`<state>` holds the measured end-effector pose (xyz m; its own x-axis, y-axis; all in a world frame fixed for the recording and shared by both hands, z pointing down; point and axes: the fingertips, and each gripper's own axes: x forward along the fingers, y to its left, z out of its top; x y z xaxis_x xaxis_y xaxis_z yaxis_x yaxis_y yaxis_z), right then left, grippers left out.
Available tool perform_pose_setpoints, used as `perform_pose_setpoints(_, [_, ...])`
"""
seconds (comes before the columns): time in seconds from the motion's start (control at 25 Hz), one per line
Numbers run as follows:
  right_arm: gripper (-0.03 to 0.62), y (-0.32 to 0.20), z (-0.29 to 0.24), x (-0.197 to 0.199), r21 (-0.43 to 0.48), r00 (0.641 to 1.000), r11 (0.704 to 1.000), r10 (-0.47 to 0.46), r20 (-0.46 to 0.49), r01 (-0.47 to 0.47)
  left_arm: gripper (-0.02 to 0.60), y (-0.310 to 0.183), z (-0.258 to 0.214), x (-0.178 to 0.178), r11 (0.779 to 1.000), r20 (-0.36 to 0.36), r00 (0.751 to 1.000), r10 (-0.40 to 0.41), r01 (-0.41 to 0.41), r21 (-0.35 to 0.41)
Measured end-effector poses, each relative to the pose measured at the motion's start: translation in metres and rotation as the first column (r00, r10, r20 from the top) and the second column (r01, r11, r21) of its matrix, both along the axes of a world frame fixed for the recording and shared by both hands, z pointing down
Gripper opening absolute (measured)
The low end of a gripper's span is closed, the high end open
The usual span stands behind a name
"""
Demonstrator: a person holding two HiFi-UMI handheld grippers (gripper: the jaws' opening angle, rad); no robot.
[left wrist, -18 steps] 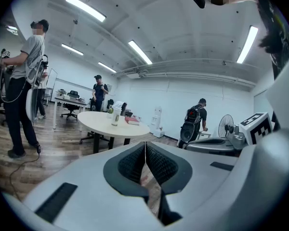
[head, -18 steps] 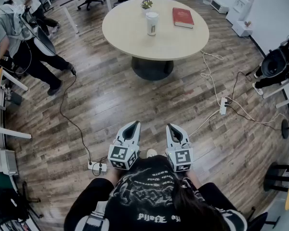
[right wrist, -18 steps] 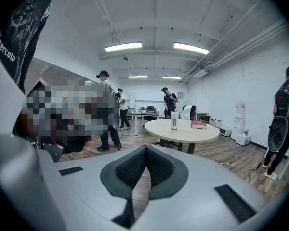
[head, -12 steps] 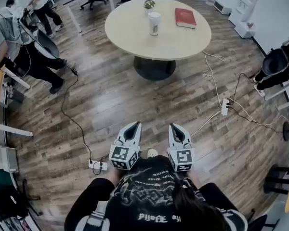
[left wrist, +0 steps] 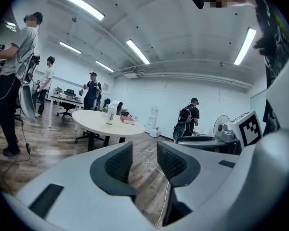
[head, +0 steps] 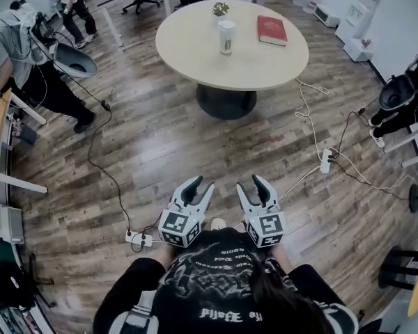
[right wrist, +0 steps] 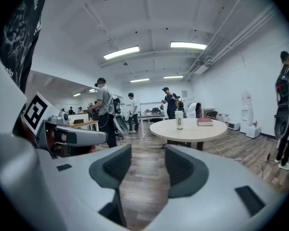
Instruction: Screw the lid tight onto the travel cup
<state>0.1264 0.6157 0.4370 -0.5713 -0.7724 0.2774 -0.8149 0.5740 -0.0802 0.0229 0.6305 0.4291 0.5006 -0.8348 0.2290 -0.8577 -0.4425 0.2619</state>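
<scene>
While the person (head: 223, 284) stands well apart from the round table (head: 195, 58), I'd judge the job is at its approach stage, with no screwing begun. Both claws are held close before the chest, side by side. The left gripper (head: 201, 188) has its jaws partly apart, with only floor showing between the pads. The right gripper (head: 249, 186) stands the same way, a moderate gap with nothing in it. The travel cup (head: 227, 36) stands upright on the table at 12 o'clock from the person, far out of reach. Whether its lid is already seated is too small to tell. The next move, as I see it, calls for walking up to the table. Then 1 claw would steady the cup body while the other grips the lid to turn it.

The room is a wide open office with strip lights (right wrist: 188, 45) overhead. Its wood-plank floor (head: 160, 145) runs bare between person and table, with cables (head: 306, 110) trailing at 2 o'clock to a power strip (head: 325, 161). Several people (head: 28, 61) stand at 10 o'clock. The tabletop is pale and mostly bare. A red book (head: 272, 30) lies near the cup at its 3 o'clock, and a small potted plant (head: 221, 9) sits just behind the cup.
</scene>
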Motion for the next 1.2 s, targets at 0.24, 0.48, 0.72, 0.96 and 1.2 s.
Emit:
perform_pose_setpoints(0.24, [0.345, -0.008, -0.005, 0.002, 0.02, 0.999, 0.999, -0.048, 0.017, 0.047, 0.332, -0.005, 0.0, 0.013, 0.999, -0.012, 0.999, 0.048, -0.048, 0.009])
perform_pose_setpoints(0.48, [0.345, -0.018, -0.001, 0.014, 0.027, 1.0, 0.999, -0.029, 0.012, 0.028, 0.339, -0.009, 0.013, 0.024, 0.998, -0.006, 0.998, 0.062, -0.062, -0.012])
perform_pose_setpoints(0.72, [0.344, -0.042, 0.009, 0.019, 0.003, 1.0, 1.0, -0.001, 0.005, 0.001, 0.339, -0.029, 0.025, 0.036, 0.988, -0.033, 0.989, 0.142, -0.144, -0.06])
perform_pose_setpoints(0.96, [0.344, -0.092, 0.013, 0.002, -0.007, 1.0, 1.0, 0.018, -0.017, -0.018, 0.339, -0.088, 0.03, 0.02, 0.984, -0.048, 0.986, 0.163, -0.166, -0.07])
perform_pose_setpoints(1.2, [0.344, -0.158, 0.015, -0.022, -0.019, 0.999, 0.999, 0.043, -0.033, -0.043, 0.339, -0.169, 0.029, 0.001, 0.974, -0.035, 0.976, 0.215, -0.217, -0.068])
